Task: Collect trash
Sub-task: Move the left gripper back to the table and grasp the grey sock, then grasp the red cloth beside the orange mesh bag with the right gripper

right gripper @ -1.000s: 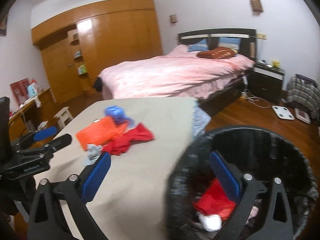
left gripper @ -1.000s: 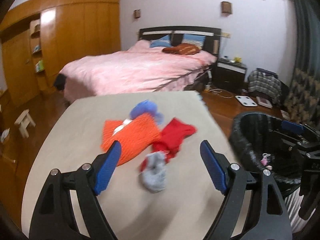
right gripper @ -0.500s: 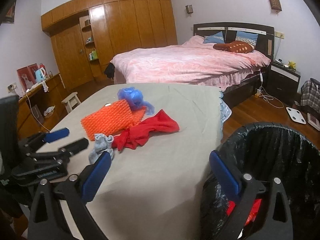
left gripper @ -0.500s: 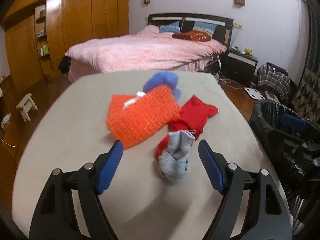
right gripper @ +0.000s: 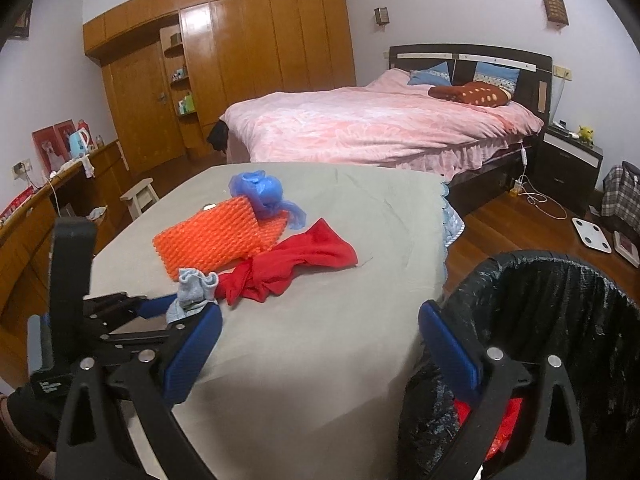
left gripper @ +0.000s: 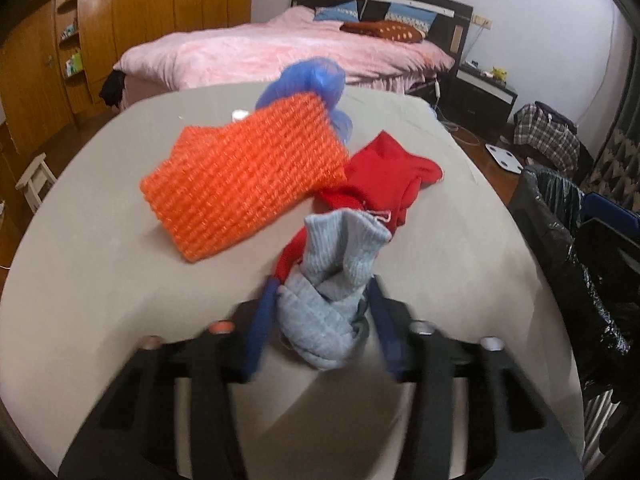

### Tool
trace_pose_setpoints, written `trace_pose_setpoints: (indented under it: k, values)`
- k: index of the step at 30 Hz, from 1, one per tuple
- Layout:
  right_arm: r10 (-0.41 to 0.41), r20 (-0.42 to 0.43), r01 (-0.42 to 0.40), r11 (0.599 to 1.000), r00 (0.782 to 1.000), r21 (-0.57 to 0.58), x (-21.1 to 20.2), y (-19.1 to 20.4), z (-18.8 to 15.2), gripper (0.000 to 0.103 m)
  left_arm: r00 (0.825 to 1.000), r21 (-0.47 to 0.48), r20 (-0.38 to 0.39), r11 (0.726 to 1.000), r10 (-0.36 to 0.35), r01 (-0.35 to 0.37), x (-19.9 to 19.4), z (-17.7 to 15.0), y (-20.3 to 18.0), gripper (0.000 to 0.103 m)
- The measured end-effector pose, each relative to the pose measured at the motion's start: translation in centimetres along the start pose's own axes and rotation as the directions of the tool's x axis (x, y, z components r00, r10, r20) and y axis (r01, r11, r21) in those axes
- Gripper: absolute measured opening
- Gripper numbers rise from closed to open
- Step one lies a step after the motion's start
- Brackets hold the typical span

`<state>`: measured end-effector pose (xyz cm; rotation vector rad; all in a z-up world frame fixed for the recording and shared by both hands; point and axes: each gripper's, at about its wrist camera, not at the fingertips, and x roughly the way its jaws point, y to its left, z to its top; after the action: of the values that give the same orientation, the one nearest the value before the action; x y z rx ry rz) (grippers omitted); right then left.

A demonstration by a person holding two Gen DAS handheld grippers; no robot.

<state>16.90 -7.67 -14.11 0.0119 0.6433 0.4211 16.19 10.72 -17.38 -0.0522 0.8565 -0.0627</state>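
Your left gripper (left gripper: 322, 320) had just been closing around the grey sock (left gripper: 332, 280), which lay on the table (left gripper: 100, 272) between its jaws, so you needed to pinch the bunched middle, clear of the red cloth (left gripper: 384, 176) beyond the tips.

Left gripper (left gripper: 322, 320) motion-blurred; bin (right gripper: 560, 320) contents mostly hidden; grey sock (left gripper: 328, 304) base hidden behind jaws.

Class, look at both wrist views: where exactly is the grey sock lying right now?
The grey sock lies on the beige table between the left gripper fingers, touching the red cloth, below the orange mesh pad.
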Motion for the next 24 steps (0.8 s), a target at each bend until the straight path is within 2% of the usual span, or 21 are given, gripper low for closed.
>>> trace_pose_setpoints:
  k: [8, 15, 24]
  values:
    - [-0.007, 0.006, 0.007, 1.000, 1.000, -0.018, 0.0, 0.6, 0.7, 0.097, 0.998, -0.020, 0.059, 0.999, -0.026, 0.028, -2.8, 0.0, 0.5, 0.037]
    - [0.009, 0.000, -0.009, 1.000, 1.000, -0.024, 1.9, 2.0, 1.8, 0.097, 0.994, -0.065, 0.104, 0.998, -0.011, 0.018, -5.5, 0.5, 2.7, 0.037]
    - [-0.015, -0.063, 0.013, 0.999, 0.998, -0.033, 7.8, 3.4, 2.0, 0.096, 0.986, -0.112, 0.145, 0.991, 0.085, -0.069, -6.0, 1.8, 6.3, 0.037]
